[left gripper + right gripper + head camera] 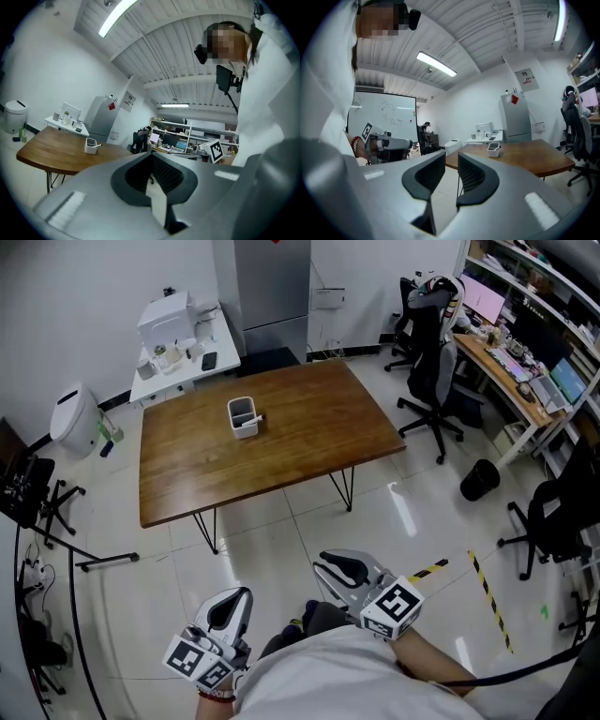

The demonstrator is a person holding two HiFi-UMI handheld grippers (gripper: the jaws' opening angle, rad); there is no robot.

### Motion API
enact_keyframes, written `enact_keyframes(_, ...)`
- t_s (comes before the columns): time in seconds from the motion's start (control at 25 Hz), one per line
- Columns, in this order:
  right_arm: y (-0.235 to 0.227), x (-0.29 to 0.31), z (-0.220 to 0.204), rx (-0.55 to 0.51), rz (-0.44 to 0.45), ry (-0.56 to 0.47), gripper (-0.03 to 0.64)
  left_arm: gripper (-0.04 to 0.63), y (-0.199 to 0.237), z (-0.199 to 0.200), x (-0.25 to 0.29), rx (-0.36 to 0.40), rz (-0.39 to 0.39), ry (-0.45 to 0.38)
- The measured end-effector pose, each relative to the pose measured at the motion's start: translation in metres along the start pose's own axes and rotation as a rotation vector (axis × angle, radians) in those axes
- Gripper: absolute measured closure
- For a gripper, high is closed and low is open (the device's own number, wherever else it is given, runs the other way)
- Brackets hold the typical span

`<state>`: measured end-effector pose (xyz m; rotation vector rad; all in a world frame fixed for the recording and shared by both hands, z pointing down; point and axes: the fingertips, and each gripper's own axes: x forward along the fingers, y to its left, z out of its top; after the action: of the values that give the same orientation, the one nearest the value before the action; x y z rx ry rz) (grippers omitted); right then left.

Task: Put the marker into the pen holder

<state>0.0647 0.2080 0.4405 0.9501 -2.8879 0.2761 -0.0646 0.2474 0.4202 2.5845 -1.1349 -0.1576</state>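
A white pen holder (243, 416) stands on the brown wooden table (309, 437), far ahead of me. A marker (255, 419) leans in it, one end poking over the rim. The left gripper view shows the holder (91, 146) small and distant, and so does the right gripper view (493, 149). Both grippers hang low by my body, well short of the table. My left gripper (240, 594) (150, 154) has its jaw tips together with nothing in them. My right gripper (325, 564) (451, 157) shows a narrow gap between its jaws, and nothing is in it.
Tiled floor lies between me and the table. Office chairs (433, 371) and a cluttered desk (511, 362) stand at the right, with a black bin (479, 480) below them. A white side table (178, 352), a white bin (73, 418) and a stand (42, 507) are at the left.
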Motion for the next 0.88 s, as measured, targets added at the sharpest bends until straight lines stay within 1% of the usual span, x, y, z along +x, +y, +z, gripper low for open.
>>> enact_keyframes(0.16,0.005,-0.007,0.004,-0.033,0.016,-0.014,0.551,0.612,-0.001,0.001,-0.004,0.014,0.028,-0.019)
enact_keyframes(0.28,0.000,-0.017,0.006,-0.028,0.028,-0.022,0.551,0.612,-0.010,0.007,-0.001,0.024,0.052,-0.039)
enact_keyframes(0.36,-0.005,-0.022,0.010,-0.023,0.036,-0.023,0.552,0.612,-0.016,0.013,0.005,0.015,0.069,-0.053)
enact_keyframes(0.44,-0.007,-0.028,0.017,-0.035,0.054,-0.016,0.552,0.612,-0.031,0.017,0.016,0.013,0.056,-0.062)
enact_keyframes(0.52,-0.013,-0.034,0.016,-0.050,0.066,0.005,0.555,0.612,-0.050,0.014,0.030,0.033,0.018,-0.041)
enact_keyframes(0.64,-0.024,-0.041,0.005,-0.057,0.043,0.049,0.555,0.612,-0.070,0.002,0.043,0.042,-0.012,-0.006)
enact_keyframes(0.76,-0.029,-0.042,-0.002,-0.040,0.015,0.045,0.555,0.612,-0.071,-0.007,0.043,0.024,-0.012,0.016)
enact_keyframes(0.88,-0.029,-0.039,-0.006,-0.027,0.005,0.056,0.555,0.612,-0.059,-0.007,0.036,0.017,0.022,0.022)
